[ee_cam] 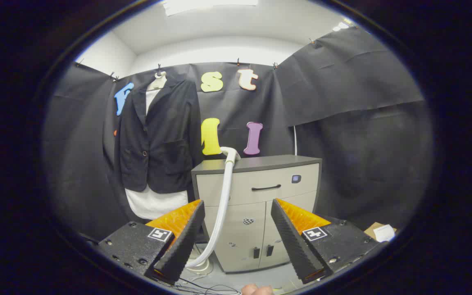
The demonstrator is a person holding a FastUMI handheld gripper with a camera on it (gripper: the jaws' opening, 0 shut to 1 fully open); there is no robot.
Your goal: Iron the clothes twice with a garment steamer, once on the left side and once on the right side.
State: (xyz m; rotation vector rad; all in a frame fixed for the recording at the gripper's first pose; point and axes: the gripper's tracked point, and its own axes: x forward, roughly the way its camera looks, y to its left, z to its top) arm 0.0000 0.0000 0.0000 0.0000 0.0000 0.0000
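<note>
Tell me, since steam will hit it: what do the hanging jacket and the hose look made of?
The jacket: dark matte woven cloth, probably suiting, draping softly. The hose: likely smooth white flexible plastic, bending in a curve between the open gripper's fingers.

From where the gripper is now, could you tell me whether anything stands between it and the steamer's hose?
Nothing visible does. The gripper is open, and the white hose runs down the cabinet front just ahead of its fingers, nearer the left one. The jacket hangs beyond.

Dark jacket (158,135) hanging, white steamer hose (223,196) beside
</note>
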